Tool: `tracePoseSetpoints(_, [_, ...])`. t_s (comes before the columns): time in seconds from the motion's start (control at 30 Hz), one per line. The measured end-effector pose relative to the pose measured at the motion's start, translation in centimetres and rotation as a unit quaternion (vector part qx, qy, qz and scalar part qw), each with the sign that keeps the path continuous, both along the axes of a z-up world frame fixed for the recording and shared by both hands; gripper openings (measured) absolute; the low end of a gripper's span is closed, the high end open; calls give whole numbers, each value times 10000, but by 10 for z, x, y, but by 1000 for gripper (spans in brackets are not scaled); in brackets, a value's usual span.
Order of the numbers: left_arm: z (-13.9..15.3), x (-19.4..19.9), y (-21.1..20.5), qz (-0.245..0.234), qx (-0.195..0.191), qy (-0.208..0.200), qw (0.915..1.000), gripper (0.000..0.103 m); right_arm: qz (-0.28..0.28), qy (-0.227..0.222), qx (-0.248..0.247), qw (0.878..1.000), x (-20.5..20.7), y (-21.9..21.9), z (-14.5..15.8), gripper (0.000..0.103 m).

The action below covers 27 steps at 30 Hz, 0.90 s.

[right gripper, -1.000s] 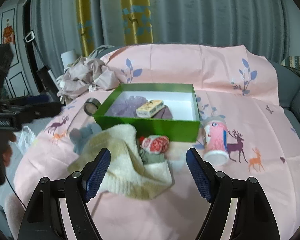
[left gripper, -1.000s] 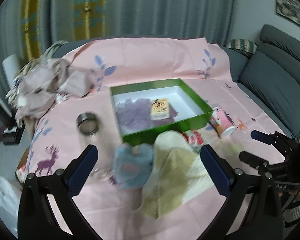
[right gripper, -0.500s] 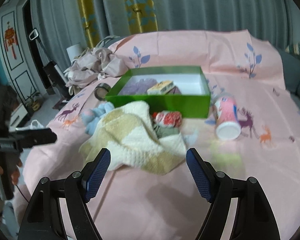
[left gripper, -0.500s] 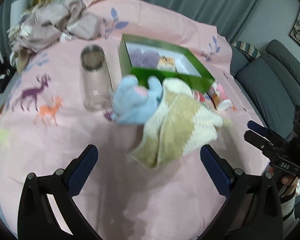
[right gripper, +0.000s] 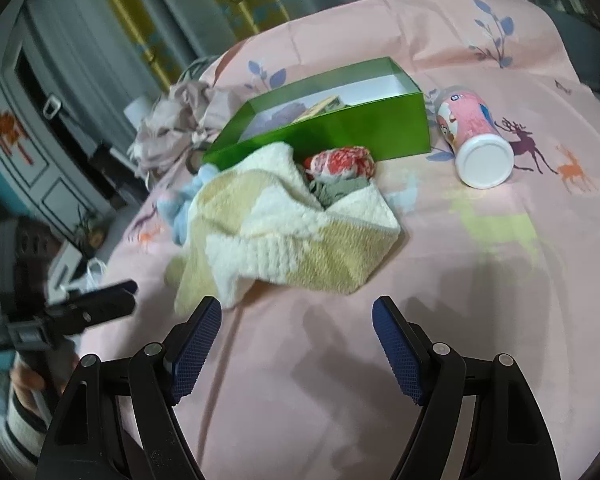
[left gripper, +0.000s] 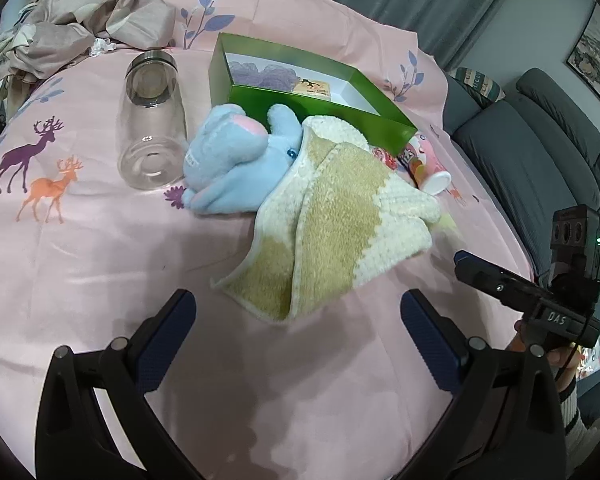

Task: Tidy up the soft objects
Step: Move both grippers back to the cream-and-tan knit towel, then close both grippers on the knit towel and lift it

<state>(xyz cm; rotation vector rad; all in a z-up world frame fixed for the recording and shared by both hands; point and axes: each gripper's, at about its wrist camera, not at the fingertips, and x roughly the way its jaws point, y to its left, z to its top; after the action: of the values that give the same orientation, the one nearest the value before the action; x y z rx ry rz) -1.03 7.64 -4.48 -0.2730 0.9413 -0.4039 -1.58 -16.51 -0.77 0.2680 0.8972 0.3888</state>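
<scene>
Both sets of jaws stand wide apart with nothing between them. From the left wrist, the left gripper (left gripper: 298, 320) hangs over bare pink sheet (left gripper: 100, 264), the folded cream-and-tan towel (left gripper: 332, 216) just beyond at twelve o'clock; a blue plush toy (left gripper: 236, 164) lies against the towel's eleven o'clock side, a clear glass jar (left gripper: 152, 116) on its side farther out at ten, and the green box (left gripper: 364, 120) behind at twelve to one. The right gripper (left gripper: 500, 284) shows at three o'clock. From the right wrist, the right gripper (right gripper: 296, 344) also faces the towel (right gripper: 284, 232) at twelve, its left pad close to the near hem; a red-and-white cloth (right gripper: 340, 162) and a grey one (right gripper: 336, 192) sit in the towel's fold, a pink can (right gripper: 476, 140) at one o'clock. The risk I see: pinching only the top layer would let the fold open and spill the small cloths, or drag the plush into the jar and roll it.
</scene>
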Motion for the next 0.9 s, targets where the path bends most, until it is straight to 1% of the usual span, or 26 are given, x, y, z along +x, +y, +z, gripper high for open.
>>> tracePoseSetpoints(0.23, [-9,22,-3,96,-113,109,9998,102,-339,51,92,9994,20,-9,-8,79])
tracePoseSetpoints(0.37, [-14,31,-8,-6,-205,171,9996,99,-385,154,260,9988,32,-10,-16,79])
tracePoseSetpoints(0.4, [-15,33,-9,-33,-237,196,9995,96,-370,168,299,9987,35,-8,-18,79])
tracePoseSetpoints(0.43, [-16,33,-11,-86,-321,219,9992,87,-359,193,322,9987,38,-7,-19,79])
tracePoseSetpoints(0.47, [-17,34,-12,-117,-365,238,9990,82,-346,216,338,9986,40,-6,-21,79])
tracePoseSetpoints(0.53, [-20,34,-14,-110,-358,278,9989,81,-283,257,397,9985,43,-3,-24,79])
tracePoseSetpoints(0.6, [-22,34,-14,-107,-469,342,9983,75,-226,304,463,9982,46,-1,-27,79])
tracePoseSetpoints(0.63, [-24,35,-14,-104,-551,380,9977,68,-233,310,467,9982,46,-1,-28,78])
tracePoseSetpoints(0.67, [-25,34,-13,-97,-607,408,9973,61,-252,313,450,9982,46,0,-28,74])
tracePoseSetpoints(0.7, [-26,34,-13,-89,-654,439,9969,58,-247,311,436,9983,46,0,-29,67])
tracePoseSetpoints(0.73, [-27,35,-13,-83,-706,472,9964,52,-234,311,438,9983,47,1,-29,63])
tracePoseSetpoints(0.77, [-28,35,-12,-88,-762,504,9958,44,-207,316,442,9983,47,2,-29,54])
tracePoseSetpoints(0.8, [-29,36,-13,-99,-841,547,9949,40,-166,325,435,9984,48,4,-28,46])
tracePoseSetpoints(0.83, [-29,36,-13,-122,-890,569,9943,34,-141,326,417,9985,49,6,-28,42])
tracePoseSetpoints(0.87, [-29,36,-15,-127,-908,579,9941,26,-126,325,402,9986,50,7,-28,35])
tracePoseSetpoints(0.9, [-29,36,-15,-104,-890,594,9942,22,-87,326,373,9987,50,10,-29,25])
